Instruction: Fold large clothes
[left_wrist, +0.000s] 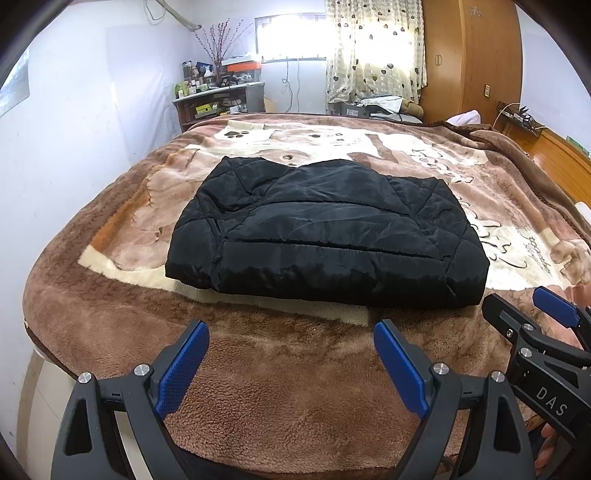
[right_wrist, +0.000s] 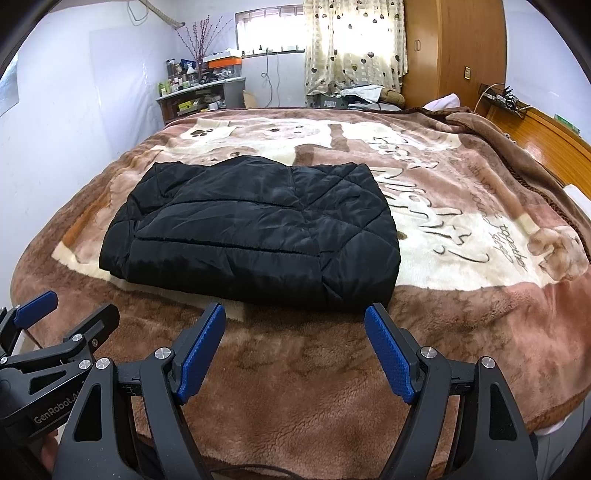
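The bed (left_wrist: 258, 387) fills both views, covered by a brown plush blanket (left_wrist: 122, 325) printed with cream panels, paw prints, puppies and looping script. Behind it stand a wooden wardrobe (left_wrist: 476, 59) at the far right, a window with a heart-patterned curtain (left_wrist: 373, 51), and a cluttered shelf (left_wrist: 218, 99) against the far wall, with bare twigs in a vase above it.

The jacket (left_wrist: 325, 229), black and quilted, lies folded into a thick rectangle near the middle of the bed, flat on the blanket, its near edge parallel to the bed's near edge. A long seam runs across its upper layer. In the left wrist view it sits ahead and a little right of centre; in the right wrist view (right_wrist: 251, 232) it sits ahead and to the left.

Both tongs hover over the brown border of the blanket, just short of the jacket's near edge and apart from it. The left tongs (left_wrist: 291, 365) are spread wide, blue pads facing each other with only blanket between them. The right tongs (right_wrist: 295, 350) are likewise spread wide and hold nothing. Each appears at the edge of the other's view, side by side.
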